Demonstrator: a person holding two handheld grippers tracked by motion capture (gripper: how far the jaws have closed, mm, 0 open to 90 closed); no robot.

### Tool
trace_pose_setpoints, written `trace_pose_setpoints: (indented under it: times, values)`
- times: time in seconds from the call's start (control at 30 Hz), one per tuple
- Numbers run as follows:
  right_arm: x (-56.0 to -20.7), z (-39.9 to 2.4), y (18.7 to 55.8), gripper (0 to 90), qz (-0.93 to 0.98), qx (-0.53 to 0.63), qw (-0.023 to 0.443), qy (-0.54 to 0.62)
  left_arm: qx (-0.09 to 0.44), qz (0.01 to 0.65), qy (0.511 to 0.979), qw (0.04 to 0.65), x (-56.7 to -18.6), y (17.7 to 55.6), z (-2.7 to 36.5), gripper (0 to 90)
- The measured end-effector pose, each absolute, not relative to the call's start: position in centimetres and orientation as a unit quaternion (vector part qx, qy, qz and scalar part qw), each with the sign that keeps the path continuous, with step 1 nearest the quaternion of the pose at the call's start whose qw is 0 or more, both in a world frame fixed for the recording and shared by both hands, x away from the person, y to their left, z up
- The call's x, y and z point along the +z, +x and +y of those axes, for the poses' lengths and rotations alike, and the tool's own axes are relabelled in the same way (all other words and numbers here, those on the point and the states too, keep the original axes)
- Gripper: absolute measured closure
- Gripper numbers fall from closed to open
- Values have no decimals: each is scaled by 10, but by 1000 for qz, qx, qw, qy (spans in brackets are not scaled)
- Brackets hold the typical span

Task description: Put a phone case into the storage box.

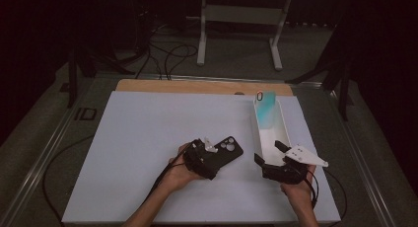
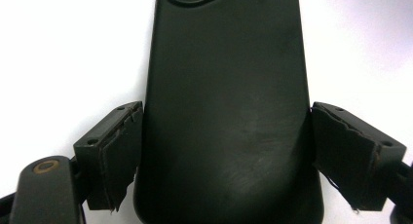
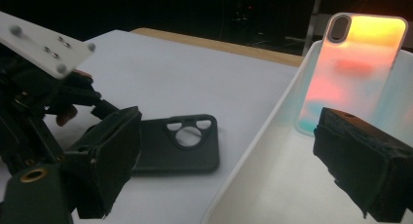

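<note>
— Black phone case (image 1: 227, 151) is lying flat near the middle of the table's (image 1: 138, 138) near half, its long axis pointing away from the left gripper (image 1: 211, 157) toward the far right corner, camera cutout at the far end.

— Is the gripper pinching it?

— Its jaws are sitting either side of the case's near end (touching or just short, I cannot tell).

— And the right gripper (image 1: 268, 153)?

— Spread wide, straddling the near end of the white tray (image 1: 283, 121) by the right edge, where an iridescent case (image 1: 266, 110) is leaning at the far end. Left hand is plainly nearer the black one.
</note>
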State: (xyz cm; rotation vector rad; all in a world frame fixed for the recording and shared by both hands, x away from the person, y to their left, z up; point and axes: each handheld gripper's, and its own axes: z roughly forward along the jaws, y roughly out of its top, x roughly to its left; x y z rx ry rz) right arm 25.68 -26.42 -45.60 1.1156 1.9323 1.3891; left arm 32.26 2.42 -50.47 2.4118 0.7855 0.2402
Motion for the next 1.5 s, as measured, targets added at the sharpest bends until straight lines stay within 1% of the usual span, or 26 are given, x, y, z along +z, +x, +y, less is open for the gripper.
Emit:
trace_pose_setpoints:
  times: [0.1, 0.17, 0.47, 0.77, 1.03, 1.4, 1.5]
  values:
    - [-452, -263, 261, 103, 714, 502, 254, 416, 99, 303, 896, 310, -498, 322, 33, 159]
    - [-449, -262, 265, 103, 713, 507, 244, 418, 105, 307, 890, 320, -492, 322, 38, 158]
    - [-439, -249, 278, 103, 731, 493, 232, 411, 140, 313, 866, 363, -469, 314, 66, 157]
    - [-426, -235, 291, 103, 741, 485, 227, 406, 175, 309, 849, 392, -459, 299, 84, 157]
    - [-412, -208, 301, 103, 759, 487, 209, 379, 190, 302, 836, 417, -453, 288, 94, 156]
    - [-401, -175, 312, 103, 764, 515, 144, 361, 191, 297, 820, 450, -448, 285, 98, 155]
    - [-401, -169, 314, 136, 762, 522, 130, 360, 194, 299, 814, 459, -445, 283, 96, 155]
